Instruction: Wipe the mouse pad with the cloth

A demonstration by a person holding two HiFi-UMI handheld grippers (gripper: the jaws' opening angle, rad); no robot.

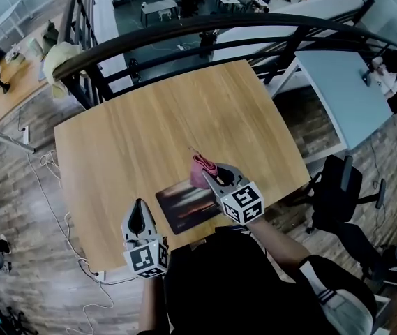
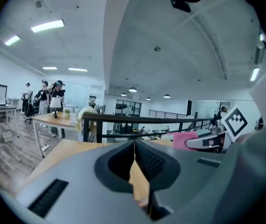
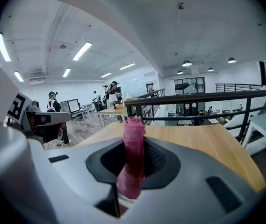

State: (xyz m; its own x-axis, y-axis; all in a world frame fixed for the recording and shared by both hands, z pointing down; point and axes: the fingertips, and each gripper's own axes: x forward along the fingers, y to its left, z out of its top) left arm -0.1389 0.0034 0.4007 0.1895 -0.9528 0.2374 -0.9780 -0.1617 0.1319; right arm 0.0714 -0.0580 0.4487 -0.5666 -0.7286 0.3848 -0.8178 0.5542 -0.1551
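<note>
A: Setting?
B: Open office on an upper level. Wooden table [image 1: 149,124] set against a dark railing [image 1: 205,25], with desks on the floor below. Black chair [image 1: 341,187] to the right of the table.

A: Where's the pad?
B: The pad [image 1: 184,209] is dark and lies flat at the table's near edge, just in front of the person.

A: And the cloth?
B: The cloth [image 1: 202,171] is pink and bunched into a roll. It's in the right gripper [image 1: 213,179], over the pad's far right corner. Can't tell if it touches the pad.

A: Grip?
B: The right gripper view shows both jaws clamped on the roll. It runs up through the gap between the pads [image 3: 154,158], and its top end pokes out well past the tips. The lower end is back near the gripper body.

A: Left side?
B: The left gripper [image 1: 139,213] is just left of the pad, over the table's near edge and apart from the pad. Its own view shows the jaws pressed together with nothing between them, only wood showing behind. From there the cloth shows as a pink patch off to the right, beside the right gripper's marker cube [image 2: 236,120].

A: Anyone else?
B: A few people stand by desks far off behind the table.
</note>
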